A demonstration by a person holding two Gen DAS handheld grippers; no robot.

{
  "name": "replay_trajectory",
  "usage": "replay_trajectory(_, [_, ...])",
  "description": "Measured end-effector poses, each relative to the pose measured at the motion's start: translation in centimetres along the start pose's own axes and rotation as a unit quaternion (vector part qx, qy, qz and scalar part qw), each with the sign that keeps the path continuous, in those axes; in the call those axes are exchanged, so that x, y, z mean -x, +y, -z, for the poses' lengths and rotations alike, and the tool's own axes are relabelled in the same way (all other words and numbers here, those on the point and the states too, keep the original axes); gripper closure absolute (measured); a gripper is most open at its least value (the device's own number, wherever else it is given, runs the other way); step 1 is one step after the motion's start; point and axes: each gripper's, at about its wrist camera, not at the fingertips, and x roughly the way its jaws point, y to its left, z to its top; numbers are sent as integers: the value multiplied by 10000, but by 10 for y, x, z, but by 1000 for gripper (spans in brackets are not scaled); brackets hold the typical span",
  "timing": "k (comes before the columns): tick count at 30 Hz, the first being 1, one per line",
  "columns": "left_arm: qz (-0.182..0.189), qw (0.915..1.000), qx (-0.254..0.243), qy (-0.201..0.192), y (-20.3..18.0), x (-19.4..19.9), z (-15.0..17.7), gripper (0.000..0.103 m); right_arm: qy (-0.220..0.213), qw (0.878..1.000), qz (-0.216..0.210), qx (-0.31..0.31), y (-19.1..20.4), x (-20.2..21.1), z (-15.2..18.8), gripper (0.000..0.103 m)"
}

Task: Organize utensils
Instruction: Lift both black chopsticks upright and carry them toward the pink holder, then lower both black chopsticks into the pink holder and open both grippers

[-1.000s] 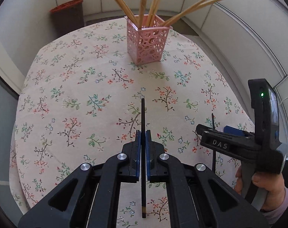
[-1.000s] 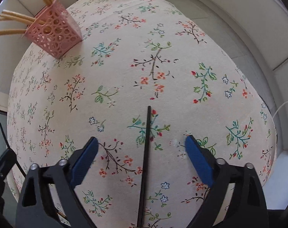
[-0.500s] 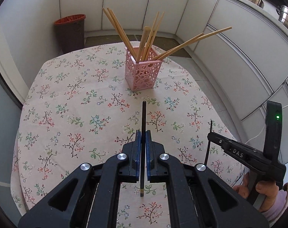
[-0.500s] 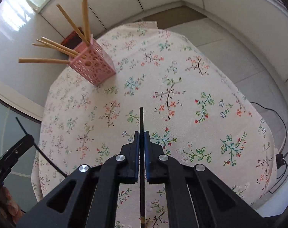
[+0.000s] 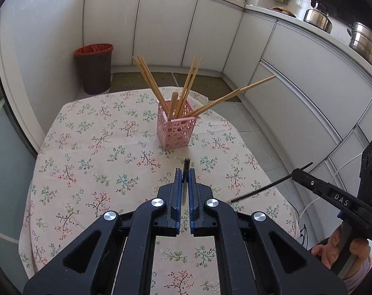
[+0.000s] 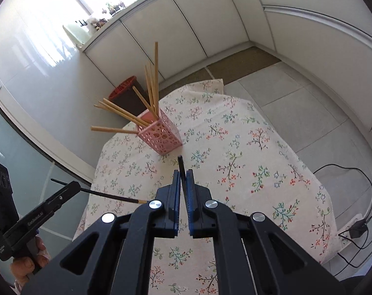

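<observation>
Chopsticks (image 5: 186,166), black, one apiece, being pinched by left gripper (image 5: 185,172) and right gripper (image 6: 183,173), hanging above floral tablecloth (image 5: 92,152) near pink holder (image 5: 176,127).

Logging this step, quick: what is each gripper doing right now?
Left gripper: closed on a black chopstick.
Right gripper: closed on another black chopstick.
</observation>
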Motion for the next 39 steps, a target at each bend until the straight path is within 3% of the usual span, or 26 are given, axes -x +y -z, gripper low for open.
replay_trajectory(8, [82, 9982, -237, -539, -16, 37, -44, 99, -617, 9970, -473, 36, 24, 41, -57, 98])
replay_trajectory(18, [62, 9897, -316, -1392, -31, 72, -121, 99, -1060, 9899, -945, 44, 41, 73, -109, 98])
replay_trajectory(23, [-154, 9891, -299, -1432, -35, 48, -152, 99, -1157, 9878, -1038, 90, 51, 72, -127, 98])
replay_trajectory(30, [-508, 9900, -162, -1309, -27, -10, -167, 98, -1421, 9850, -965, 160, 64, 54, -157, 98])
replay_trajectory(33, [-542, 9934, -39, -1007, -19, -43, -163, 98, -1486, 9850, -857, 175, 69, 37, -166, 98])
replay_trajectory(35, [-488, 9957, 111, -785, -11, -59, -156, 88, -1496, 9854, -778, 214, 72, 25, -170, 98])
replay_trajectory(39, [-339, 9909, 497, -1202, 13, -32, -144, 88, -1452, 9863, -732, 276, 82, 1, -176, 98])
